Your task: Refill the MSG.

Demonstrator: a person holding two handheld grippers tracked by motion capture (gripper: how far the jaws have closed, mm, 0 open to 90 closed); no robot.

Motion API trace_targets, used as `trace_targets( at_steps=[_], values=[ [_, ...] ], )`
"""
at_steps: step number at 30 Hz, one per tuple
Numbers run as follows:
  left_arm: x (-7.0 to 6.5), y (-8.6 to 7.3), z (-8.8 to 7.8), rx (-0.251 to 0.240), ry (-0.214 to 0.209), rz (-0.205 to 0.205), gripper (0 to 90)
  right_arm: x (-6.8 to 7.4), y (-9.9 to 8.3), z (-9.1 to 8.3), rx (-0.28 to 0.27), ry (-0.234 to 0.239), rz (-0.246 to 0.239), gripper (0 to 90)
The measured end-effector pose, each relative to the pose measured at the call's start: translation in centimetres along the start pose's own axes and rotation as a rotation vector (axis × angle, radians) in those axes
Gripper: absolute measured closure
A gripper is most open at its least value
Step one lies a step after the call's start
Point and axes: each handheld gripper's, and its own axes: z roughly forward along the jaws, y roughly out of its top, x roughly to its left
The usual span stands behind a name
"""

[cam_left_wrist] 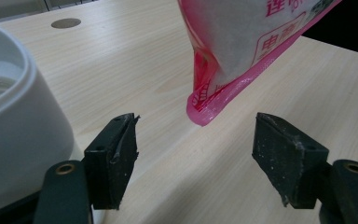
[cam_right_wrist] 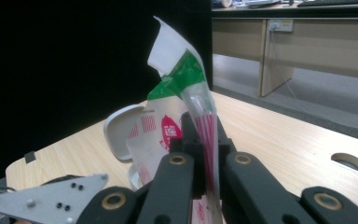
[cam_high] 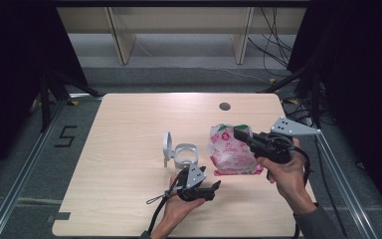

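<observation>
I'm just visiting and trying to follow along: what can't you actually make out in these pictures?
- Printed text on the pink and white bag: too small in the high view, cut off by the top edge in the left gripper view.
- Contents of the white container: cropped at the left gripper view's edge.
- Bag's lower part: hidden behind the right gripper in its own view.

Wood table [cam_high: 129, 199] w/ round cable hole [cam_high: 224, 106]; desk legs [cam_high: 123, 42] behind; "5" floor mark [cam_high: 65, 136].
</observation>
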Motion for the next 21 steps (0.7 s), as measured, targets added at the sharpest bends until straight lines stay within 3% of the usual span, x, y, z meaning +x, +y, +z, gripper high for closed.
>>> trace_targets(
  at_steps=[1,3,5,8,11,14,16,18,21],
  values=[
    [0.0,0.1,0.2,-0.003,-0.003,0.011,29.8,0.2,0.1,0.0,0.004,0.006,0.014,90.0],
    [-0.6,0.1,0.8,-0.033,-0.020,-0.011,29.4,0.4,0.3,0.1,0.003,0.010,0.007,90.0],
    [-0.8,0.2,1.3,-0.026,0.007,0.020,31.2,0.5,0.5,0.3,0.000,0.006,-0.018,90.0],
    [-1.1,0.4,1.5,-0.061,0.022,0.041,48.9,0.6,0.6,0.6,0.005,0.021,-0.010,90.0],
    [-1.3,0.6,1.4,-0.083,0.053,0.059,60.8,1.0,0.6,0.8,0.023,0.014,0.003,90.0],
    [-1.6,0.5,1.8,-0.114,0.078,0.070,67.9,0.8,1.0,1.1,0.008,-0.006,-0.029,90.0],
    [-1.8,0.4,2.2,-0.133,0.066,0.032,69.0,0.9,1.4,1.4,0.034,-0.005,-0.018,90.0],
    [-1.9,0.4,2.4,-0.133,0.067,0.001,69.4,0.8,1.7,2.0,0.030,-0.003,-0.045,90.0],
    [-1.9,0.4,2.5,-0.143,0.054,-0.038,69.8,0.9,2.0,2.8,0.059,0.000,-0.022,90.0]
  ],
)
